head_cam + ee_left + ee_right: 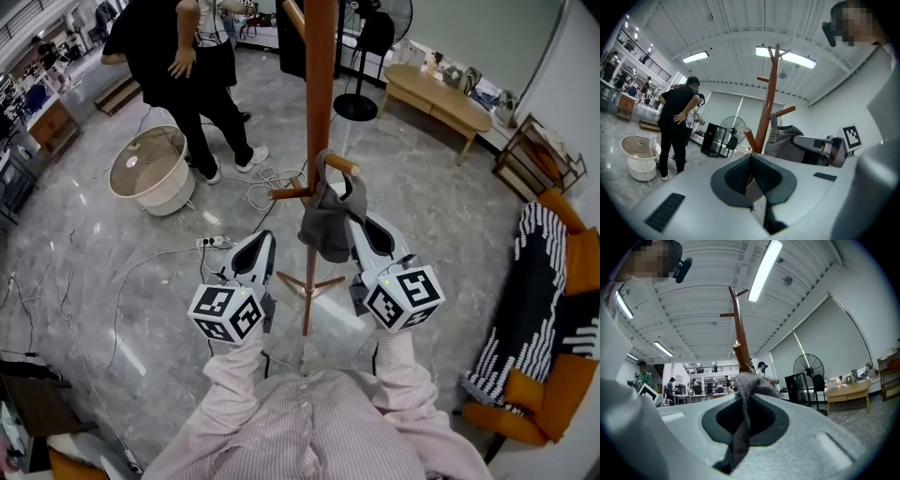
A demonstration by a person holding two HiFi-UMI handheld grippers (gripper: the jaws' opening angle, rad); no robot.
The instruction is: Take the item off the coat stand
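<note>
Grey marbled floor (103,309) fills most of the head view. From the middle of the frame a brown wooden coat stand (319,94) rises to the top edge, its feet spread on the floor at lower centre. At upper left a person in black (187,56) stands with a hand on the hip, and just below them sits a round pale tub (148,171).

The item, a grey cloth (330,225), hangs at the centre of the frame from a short peg (340,165) on the right of the pole, draped against the pole.

The right gripper (361,225), right of centre, is at the cloth; in its own view the jaws are pinched on a fold of it, which runs down between the pads (723,420).

The left gripper (258,246) sits left of the pole, apart from the cloth. Its own view shows the jaws closed together, with nothing between them.
</note>
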